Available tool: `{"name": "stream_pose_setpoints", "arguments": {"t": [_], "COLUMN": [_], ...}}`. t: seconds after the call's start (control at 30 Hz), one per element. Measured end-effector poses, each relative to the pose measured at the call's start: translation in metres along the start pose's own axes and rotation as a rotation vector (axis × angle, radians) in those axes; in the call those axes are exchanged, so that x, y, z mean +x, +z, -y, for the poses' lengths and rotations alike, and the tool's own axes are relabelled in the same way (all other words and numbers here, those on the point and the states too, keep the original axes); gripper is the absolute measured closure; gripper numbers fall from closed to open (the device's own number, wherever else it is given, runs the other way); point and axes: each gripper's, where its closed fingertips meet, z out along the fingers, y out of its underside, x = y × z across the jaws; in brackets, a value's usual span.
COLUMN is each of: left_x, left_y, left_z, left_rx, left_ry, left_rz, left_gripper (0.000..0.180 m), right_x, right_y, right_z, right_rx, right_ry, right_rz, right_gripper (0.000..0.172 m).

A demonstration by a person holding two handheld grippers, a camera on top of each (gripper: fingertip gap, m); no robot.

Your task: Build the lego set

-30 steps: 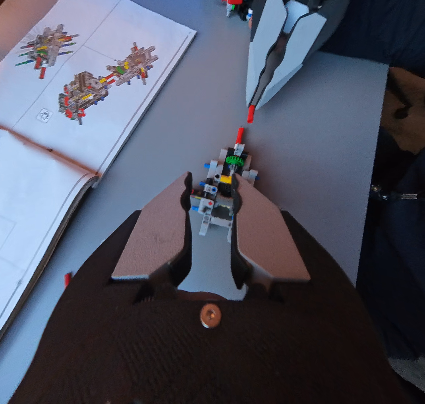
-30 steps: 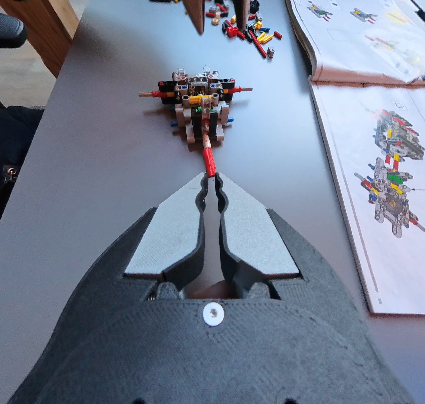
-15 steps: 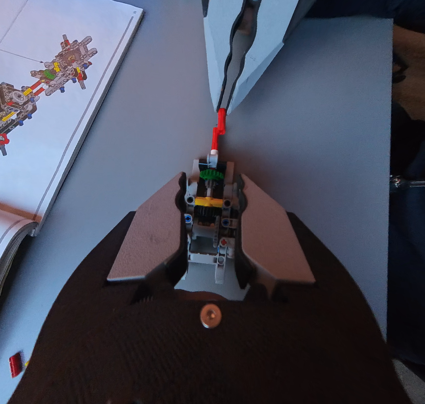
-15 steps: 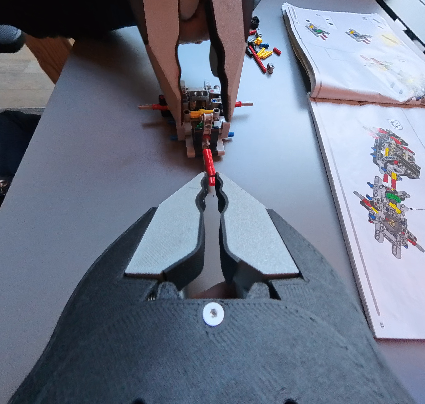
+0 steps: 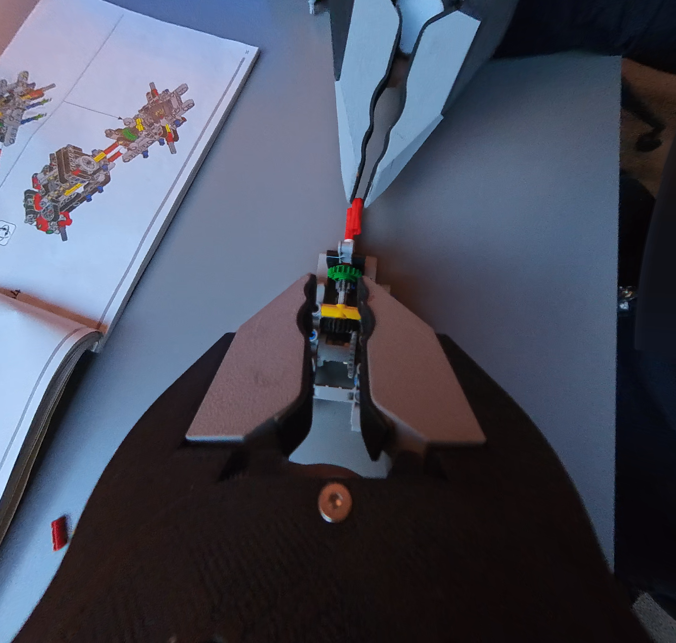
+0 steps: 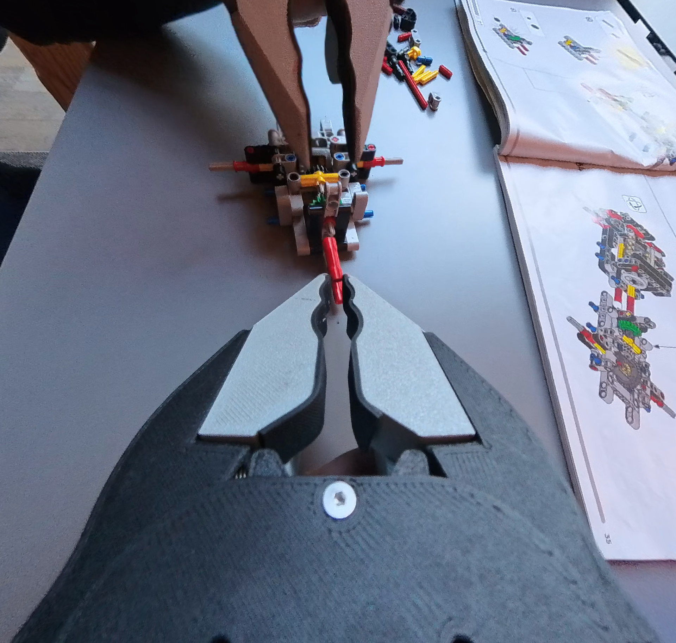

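A small grey, black and yellow brick assembly [image 5: 338, 365] with a green gear [image 5: 344, 272] sits on the grey table. My left gripper [image 5: 336, 281], with brown fingers, is shut on the assembly's two sides. The right wrist view shows these fingers [image 6: 292, 113] coming down on the assembly [image 6: 322, 204]. My right gripper [image 6: 335, 281], with grey fingers, is shut on a red axle piece [image 6: 332, 259]. The far end of the red piece meets the shaft at the assembly's front. The left wrist view shows the right gripper [image 5: 360, 197] holding that red piece [image 5: 354, 219] by its tip.
An open instruction booklet [image 5: 109, 149] lies beside the assembly; it also shows in the right wrist view [image 6: 603, 296]. Several loose small pieces [image 6: 413, 72] lie behind the assembly. A small red piece [image 5: 58, 532] lies near my left gripper's body. The table edge [image 5: 618, 259] runs close on the right.
My left gripper moved forward over the assembly, opened wider, then closed on its sides. My right gripper stayed shut on the red piece and brought it up to the assembly's shaft.
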Motion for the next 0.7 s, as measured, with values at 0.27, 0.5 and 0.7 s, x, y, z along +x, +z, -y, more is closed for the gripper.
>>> {"name": "stream_pose_setpoints", "arguments": {"t": [0.27, 0.5, 0.7], "left_x": [0.001, 0.0, 0.0], "left_y": [0.008, 0.014, 0.015], "left_z": [-0.016, -0.021, -0.022], "left_rx": [-0.134, -0.205, -0.247], "left_ry": [0.012, 0.023, 0.042], "left_rz": [-0.045, -0.08, -0.101], "left_gripper": [0.165, 0.171, 0.177], "right_x": [0.0, -0.001, 0.0], "right_y": [0.004, 0.004, 0.004], "right_z": [0.0, 0.0, 0.0], "right_rx": [-0.016, -0.017, -0.023], "right_ry": [-0.011, -0.016, -0.012], "right_rz": [-0.023, -0.025, -0.03], "right_gripper": [0.17, 0.169, 0.169]}}
